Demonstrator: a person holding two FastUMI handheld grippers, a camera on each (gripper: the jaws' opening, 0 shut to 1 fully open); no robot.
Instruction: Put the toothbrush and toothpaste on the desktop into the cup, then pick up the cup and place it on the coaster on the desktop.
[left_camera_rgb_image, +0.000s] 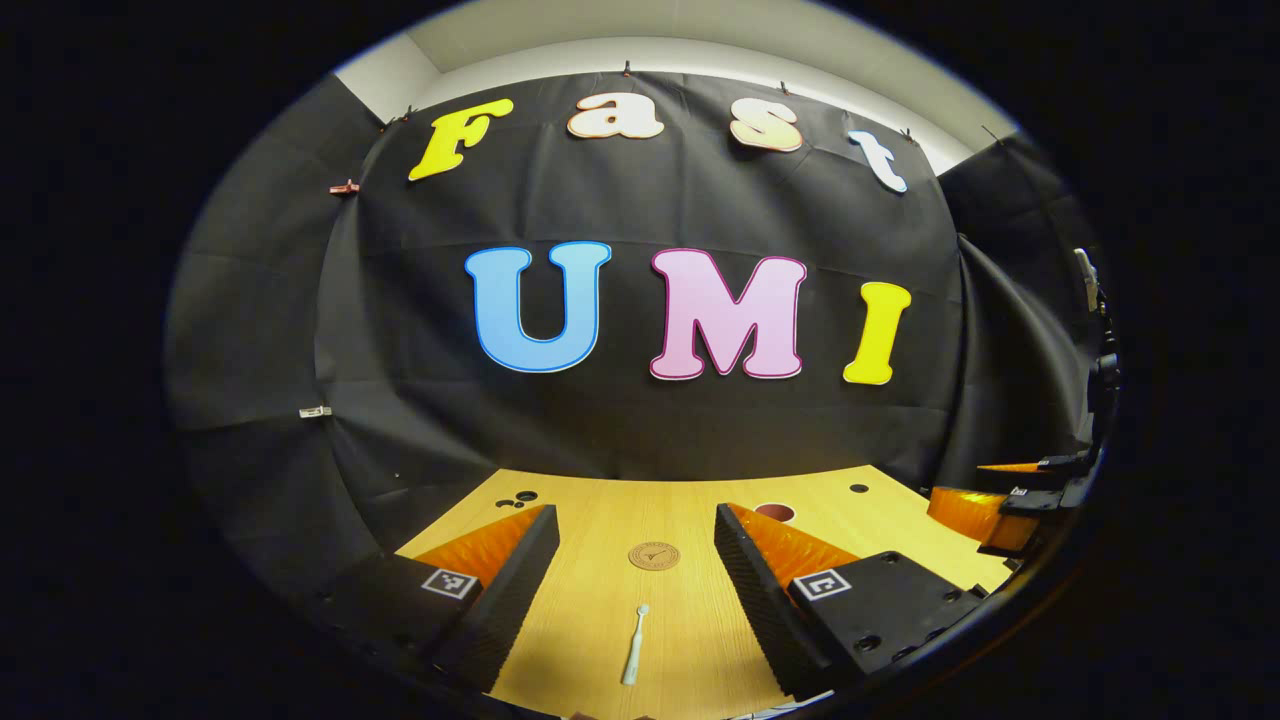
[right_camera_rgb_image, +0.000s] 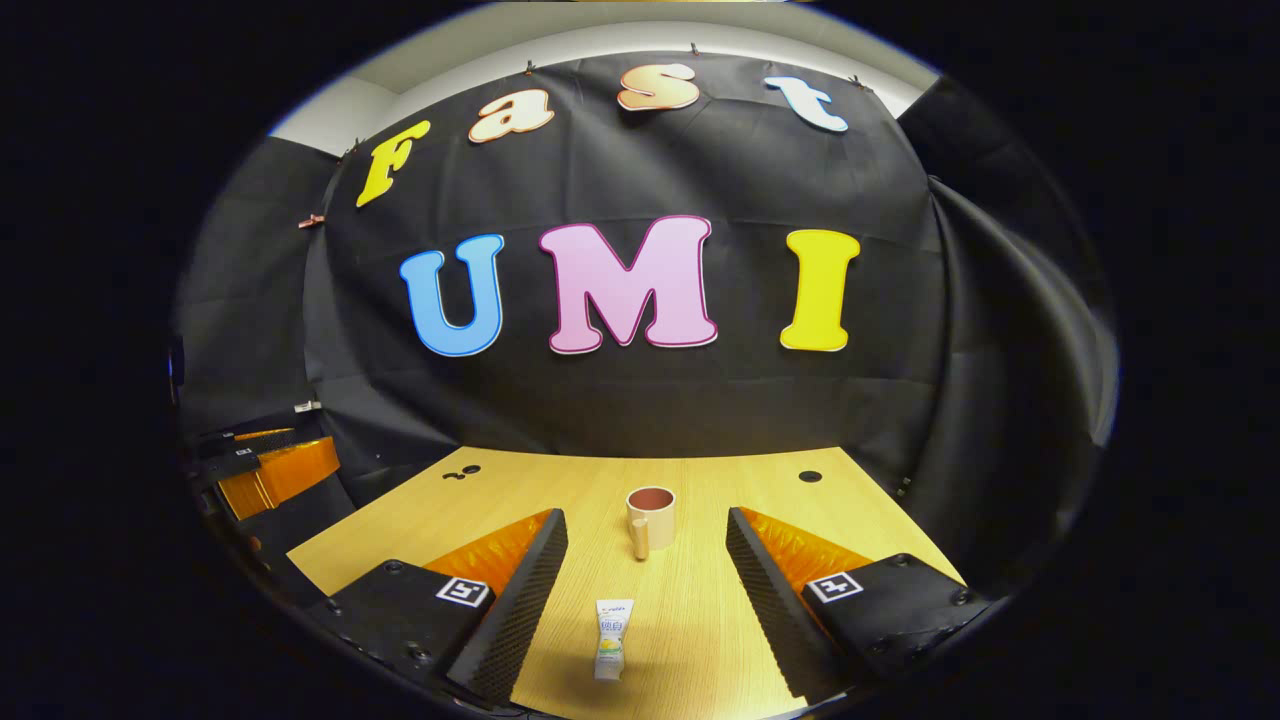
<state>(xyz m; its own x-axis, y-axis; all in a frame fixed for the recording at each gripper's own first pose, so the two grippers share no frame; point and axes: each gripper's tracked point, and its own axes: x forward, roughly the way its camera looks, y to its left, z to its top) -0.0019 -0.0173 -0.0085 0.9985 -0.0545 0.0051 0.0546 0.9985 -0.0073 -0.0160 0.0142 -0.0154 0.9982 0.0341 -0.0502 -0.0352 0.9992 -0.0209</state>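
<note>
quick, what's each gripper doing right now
Left gripper: open, holding nothing, white toothbrush lying between its fingers.
Right gripper: open, holding nothing, small white toothpaste tube ahead.

Wooden desktop (right_camera_rgb_image: 700, 480) with round holes (right_camera_rgb_image: 810, 477) — black cloth wall (right_camera_rgb_image: 640, 400) behind.

cup (left_camera_rgb_image: 775, 512): mostly hidden behind finger | toothpaste (right_camera_rgb_image: 612, 624): label too small
</note>
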